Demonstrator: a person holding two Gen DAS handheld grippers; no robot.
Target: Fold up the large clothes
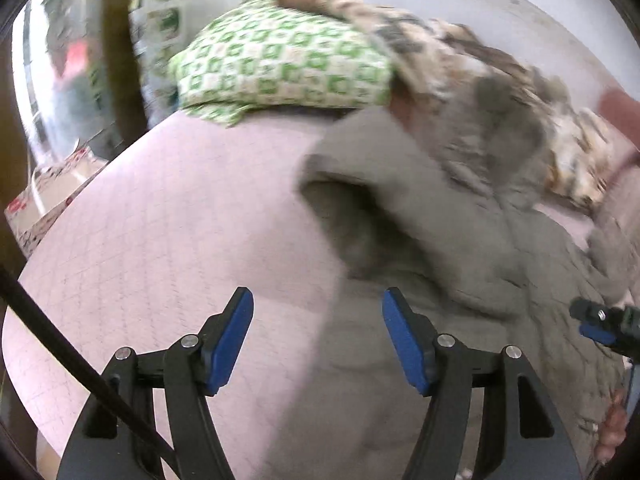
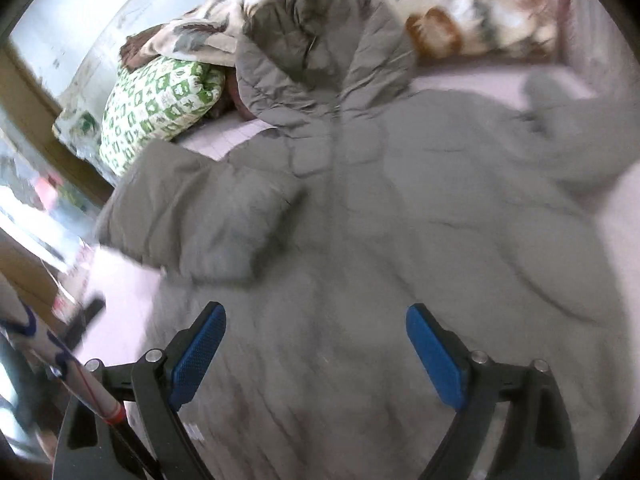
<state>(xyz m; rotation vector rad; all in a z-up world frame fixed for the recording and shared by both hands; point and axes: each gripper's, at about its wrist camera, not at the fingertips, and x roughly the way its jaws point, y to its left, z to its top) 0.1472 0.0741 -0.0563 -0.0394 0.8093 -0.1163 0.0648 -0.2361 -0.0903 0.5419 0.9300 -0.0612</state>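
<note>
Our grey coat [image 2: 360, 200] lies spread on the bed [image 1: 168, 216], hood [image 2: 304, 56] toward the pillow [image 2: 160, 96] at the head, one sleeve [image 2: 200, 216] already folded inward. Both the left gripper [image 1: 318, 340] and right gripper [image 2: 316, 352] hang with jaws apart, holding nothing. We should pinch the other sleeve [image 2: 560, 120] at its cuff and lay it flat across the body.

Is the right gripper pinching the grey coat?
No, the right gripper is wide open above the grey coat, with nothing between its blue pads.
</note>
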